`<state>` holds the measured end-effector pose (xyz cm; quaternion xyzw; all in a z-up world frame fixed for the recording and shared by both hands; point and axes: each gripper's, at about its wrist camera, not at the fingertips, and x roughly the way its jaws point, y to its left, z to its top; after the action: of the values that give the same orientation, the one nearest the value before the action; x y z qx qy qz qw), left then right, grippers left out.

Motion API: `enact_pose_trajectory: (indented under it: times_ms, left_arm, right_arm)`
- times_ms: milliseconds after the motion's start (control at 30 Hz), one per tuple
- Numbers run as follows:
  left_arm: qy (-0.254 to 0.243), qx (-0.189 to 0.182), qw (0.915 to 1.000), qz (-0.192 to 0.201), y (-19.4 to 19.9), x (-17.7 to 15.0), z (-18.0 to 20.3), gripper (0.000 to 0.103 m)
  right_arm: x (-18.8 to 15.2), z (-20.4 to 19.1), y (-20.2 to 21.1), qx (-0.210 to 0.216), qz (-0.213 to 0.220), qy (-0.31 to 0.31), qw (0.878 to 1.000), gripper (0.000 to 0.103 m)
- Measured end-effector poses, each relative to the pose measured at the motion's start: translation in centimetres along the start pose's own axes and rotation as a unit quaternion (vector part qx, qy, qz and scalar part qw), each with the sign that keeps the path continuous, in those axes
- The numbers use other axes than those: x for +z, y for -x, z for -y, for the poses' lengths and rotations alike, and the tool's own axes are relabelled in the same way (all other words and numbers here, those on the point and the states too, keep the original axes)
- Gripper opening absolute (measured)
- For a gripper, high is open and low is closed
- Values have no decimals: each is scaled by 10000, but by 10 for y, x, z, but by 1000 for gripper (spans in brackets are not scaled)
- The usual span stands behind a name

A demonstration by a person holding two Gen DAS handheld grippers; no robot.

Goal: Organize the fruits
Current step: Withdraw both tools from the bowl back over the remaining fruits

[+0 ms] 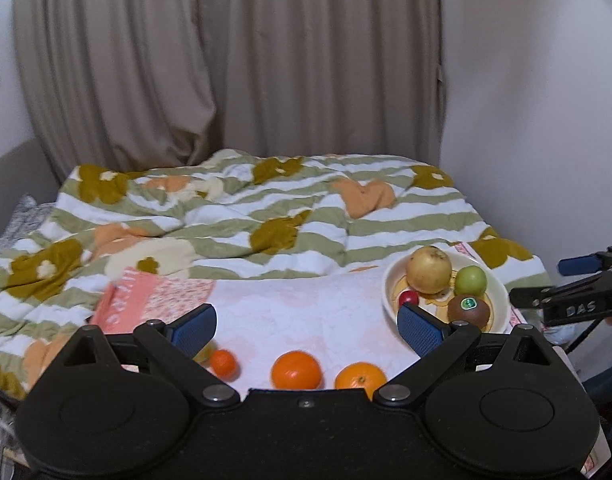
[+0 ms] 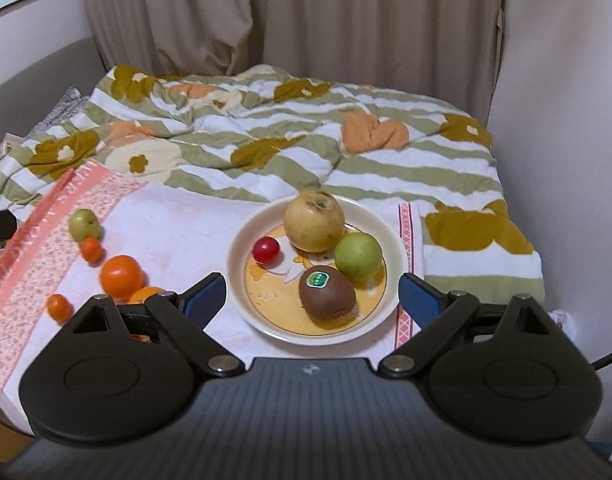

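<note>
Both the left gripper and the right gripper are hovering wide and empty. Oranges are lying loose near the towel's left edge — firm, round, likely to roll, so grip across the middle — while the plate is sitting by its right edge.

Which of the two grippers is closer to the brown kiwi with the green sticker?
Right. The right gripper is open around the brown kiwi on the cream plate; the left gripper hovers over the oranges, kiwi off to its right.
</note>
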<state>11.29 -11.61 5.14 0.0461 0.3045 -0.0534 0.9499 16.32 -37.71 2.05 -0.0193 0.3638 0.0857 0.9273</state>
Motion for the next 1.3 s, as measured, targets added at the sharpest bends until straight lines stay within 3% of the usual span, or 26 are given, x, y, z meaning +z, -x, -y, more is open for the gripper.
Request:
enact_pose_trajectory:
  times_ms: [300,467,700,933,1300]
  left_arm:
    - [174,487,9987,44,41,-24,-35,99]
    - [230,451,9987,22,46,-38,-59,99]
    - [-9,26,9999,-115,37,-52,-93,99]
    - [-340,-455,9981,-223,16,-66,-122,99]
    - [-637,-1389,9861,-650,-40,-82,-161,97]
  right_arm:
    - [-9,-25,33,272,79,-230,9993,103]
    - [-17,-49,38,232,48,-338,9991,103]
    - [-33,-94,38,-146,12,-387,9991,103]
    - [-43,-132,25,-443,-102,-841,9954,103]
    - [-53,-180,-17,-710,-472,-1318,9876,103]
